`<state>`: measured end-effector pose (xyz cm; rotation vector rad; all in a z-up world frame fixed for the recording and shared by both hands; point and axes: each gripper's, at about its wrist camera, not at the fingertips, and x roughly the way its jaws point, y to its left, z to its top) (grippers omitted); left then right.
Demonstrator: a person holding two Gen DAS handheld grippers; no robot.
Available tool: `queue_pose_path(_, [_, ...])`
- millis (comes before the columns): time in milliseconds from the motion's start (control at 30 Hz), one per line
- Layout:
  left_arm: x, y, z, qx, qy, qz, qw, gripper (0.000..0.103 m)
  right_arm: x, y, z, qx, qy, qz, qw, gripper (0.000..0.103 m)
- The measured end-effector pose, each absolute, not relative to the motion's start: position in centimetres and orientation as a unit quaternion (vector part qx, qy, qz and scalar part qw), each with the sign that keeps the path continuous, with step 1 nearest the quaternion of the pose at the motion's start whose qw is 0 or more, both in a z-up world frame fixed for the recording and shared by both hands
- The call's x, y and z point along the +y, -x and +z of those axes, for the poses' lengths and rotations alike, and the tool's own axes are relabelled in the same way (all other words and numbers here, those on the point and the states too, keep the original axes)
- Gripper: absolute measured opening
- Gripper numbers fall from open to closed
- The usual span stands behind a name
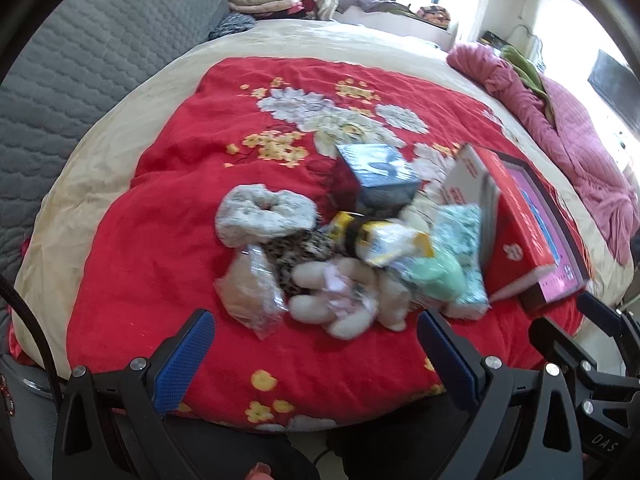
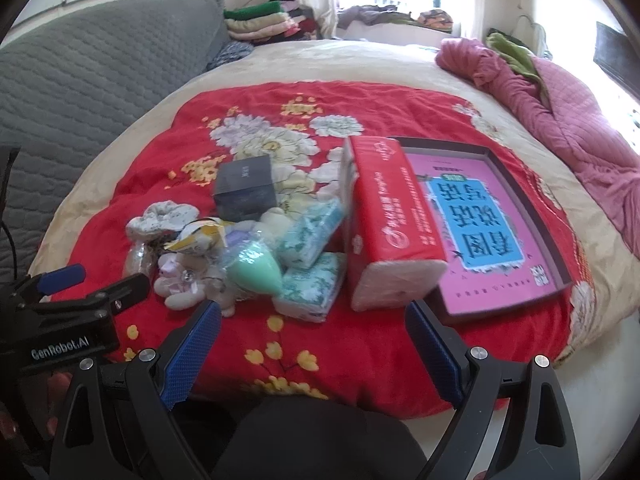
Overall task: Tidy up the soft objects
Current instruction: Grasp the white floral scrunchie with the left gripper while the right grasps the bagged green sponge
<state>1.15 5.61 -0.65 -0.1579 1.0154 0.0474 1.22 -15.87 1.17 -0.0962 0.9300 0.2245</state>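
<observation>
A pile of soft things lies on the red floral blanket (image 1: 168, 200): a cream plush toy (image 1: 344, 296), a white scrunchie (image 1: 264, 218), a leopard scrunchie (image 1: 296, 252), a bagged beige item (image 1: 250, 292), a green sponge in plastic (image 2: 256, 270), two teal tissue packs (image 2: 310, 232) and a yellow-white packet (image 1: 390, 242). A red tissue pack (image 2: 390, 224) leans beside a tray with a pink book (image 2: 484, 220). My left gripper (image 1: 316, 344) is open just short of the plush toy. My right gripper (image 2: 314, 336) is open just short of the tissue packs.
A dark blue box (image 1: 380, 182) stands behind the pile. A grey quilted headboard (image 1: 80, 80) is at left, a pink quilt (image 2: 560, 112) at right, folded clothes (image 2: 260, 20) at the back. The bed's near edge is below the grippers.
</observation>
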Motion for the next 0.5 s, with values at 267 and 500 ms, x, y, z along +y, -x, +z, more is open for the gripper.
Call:
queue_pose_path(267, [13.0,-4.6,-2.2,0.498,0.131,0.045,0.856,0.102,-11.5,-4.3,-1.4,0.483,0.126,0.154,0.853,0.093])
queue_pose_path(500, [15.2,-9.0,-4.5,0.529,0.145,0.024,0.836,0.102,-9.0,-6.5,-3.3,0.480,0.202,0.174,0.836,0.087])
